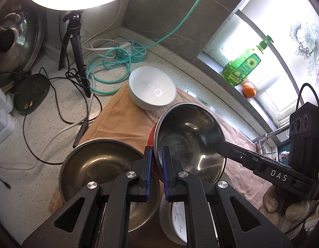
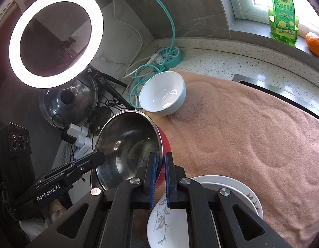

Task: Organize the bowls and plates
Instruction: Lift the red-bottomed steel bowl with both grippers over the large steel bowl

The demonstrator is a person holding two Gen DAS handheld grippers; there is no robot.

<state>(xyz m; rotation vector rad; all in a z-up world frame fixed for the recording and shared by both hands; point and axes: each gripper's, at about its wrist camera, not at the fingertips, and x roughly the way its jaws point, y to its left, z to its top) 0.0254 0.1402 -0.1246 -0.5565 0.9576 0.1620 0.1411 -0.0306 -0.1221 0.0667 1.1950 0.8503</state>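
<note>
Basically both tools pinch the red-sided steel bowl: left tool [image 1: 157, 165] and right tool [image 2: 159, 171] on opposite rims, lifted over the towel. Keep it level, lower into the steel bowl [image 1: 101, 163] at the counter's near edge.

A steel bowl with a red outside [image 1: 190, 138] hangs tilted above the towel. A larger steel bowl [image 1: 101, 169] sits upright beside it. The pale blue bowl [image 2: 162, 94] rests tipped farther back. Floral plates [image 2: 204, 212] lie stacked nearest.
</note>
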